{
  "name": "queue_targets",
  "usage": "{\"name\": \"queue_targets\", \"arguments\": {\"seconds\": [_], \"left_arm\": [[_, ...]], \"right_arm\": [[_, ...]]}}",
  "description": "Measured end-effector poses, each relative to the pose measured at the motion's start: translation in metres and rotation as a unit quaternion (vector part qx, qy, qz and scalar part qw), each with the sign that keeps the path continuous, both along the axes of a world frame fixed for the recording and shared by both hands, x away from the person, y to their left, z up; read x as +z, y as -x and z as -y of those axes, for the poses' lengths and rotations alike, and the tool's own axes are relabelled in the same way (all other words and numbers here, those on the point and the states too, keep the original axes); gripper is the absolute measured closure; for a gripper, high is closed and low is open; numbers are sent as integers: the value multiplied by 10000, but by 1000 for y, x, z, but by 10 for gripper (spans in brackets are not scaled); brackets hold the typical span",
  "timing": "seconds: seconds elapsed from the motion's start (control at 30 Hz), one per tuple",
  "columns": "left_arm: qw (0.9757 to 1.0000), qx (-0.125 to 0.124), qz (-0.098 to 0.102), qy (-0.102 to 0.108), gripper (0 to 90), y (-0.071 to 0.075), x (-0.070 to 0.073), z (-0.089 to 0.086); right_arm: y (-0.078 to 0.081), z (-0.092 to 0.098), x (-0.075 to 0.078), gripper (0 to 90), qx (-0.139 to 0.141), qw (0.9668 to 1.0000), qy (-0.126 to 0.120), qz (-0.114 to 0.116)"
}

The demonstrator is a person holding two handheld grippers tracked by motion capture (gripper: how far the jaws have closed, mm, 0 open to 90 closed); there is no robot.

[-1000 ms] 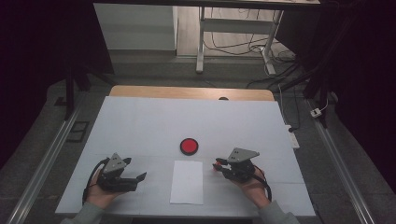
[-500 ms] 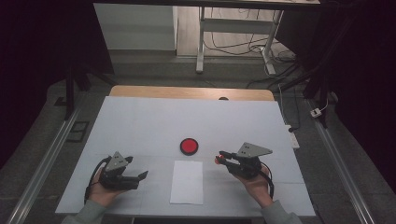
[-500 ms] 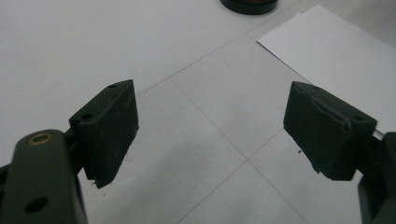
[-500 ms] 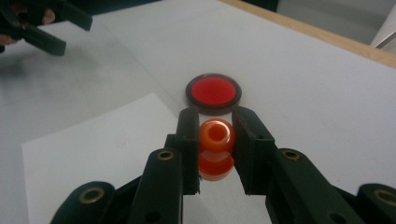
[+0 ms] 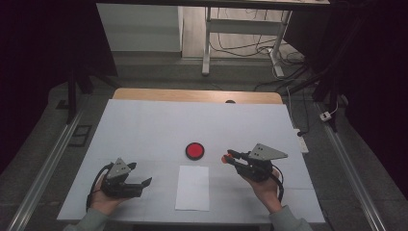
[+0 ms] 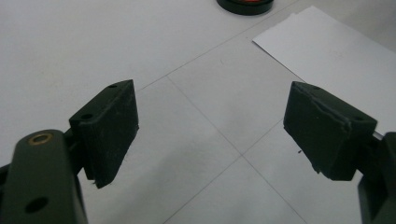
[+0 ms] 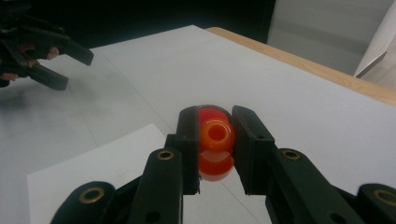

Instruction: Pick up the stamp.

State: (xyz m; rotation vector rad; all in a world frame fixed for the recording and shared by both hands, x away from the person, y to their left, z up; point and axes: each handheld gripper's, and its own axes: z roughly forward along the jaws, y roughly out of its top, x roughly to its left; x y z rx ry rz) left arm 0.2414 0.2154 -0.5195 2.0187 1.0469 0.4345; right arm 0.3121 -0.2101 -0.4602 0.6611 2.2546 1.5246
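Holding: my right gripper (image 5: 230, 157) has its fingers (image 7: 187, 135) clamped on a small glossy orange-red bead-like piece with a round hole in its end (image 7: 215, 140); I see it pinched between the two black pads in the right gripper view, and it looks like two stacked lobes.
Height: I judge the piece is lifted clear of the white bench (image 5: 144, 125), since the fingertips stand above the surface in the high view.
Key relation: the round red disc with a black rim (image 5: 195, 150) lies just to the left of the held piece in the high view, near but not touching; the white paper sheet (image 5: 193, 187) lies nearer me, below and left of the fingertips.
Axis: the hole of the held piece faces back along the fingers toward the camera, so its long axis runs roughly in line with the right gripper.
Nearer hand: I reckon the right one, by a clear margin, for either disc or sheet.
Left gripper (image 5: 137, 184): resting low by the bench's near left, fingers (image 6: 109, 130) spread wide apart with nothing between them, pointing toward the paper sheet.
Next move, my guess: a short carry leftward to the disc or the sheet.
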Motion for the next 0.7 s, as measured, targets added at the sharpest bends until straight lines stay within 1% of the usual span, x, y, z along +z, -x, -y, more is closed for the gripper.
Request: {"name": "queue_targets", "arguments": {"seconds": [0.23, 0.37, 0.57, 0.7], "left_arm": [[10000, 27, -30, 23, 184, -1, -1, -1], [10000, 25, -31, 27, 184, -1, -1, -2], [10000, 2, -45, 7, 184, -1, -2, -1], [10000, 1, -59, -5, 184, -2, -3, -2]], "right_arm": [[3, -4, 4, 719, 96, 9999, -111, 82], [4, -7, 6, 719, 186, 9996, -194, 12], [7, -20, 4, 719, 330, 9993, -161, 9], [9, -24, 6, 719, 417, 9990, -161, 41]]}}
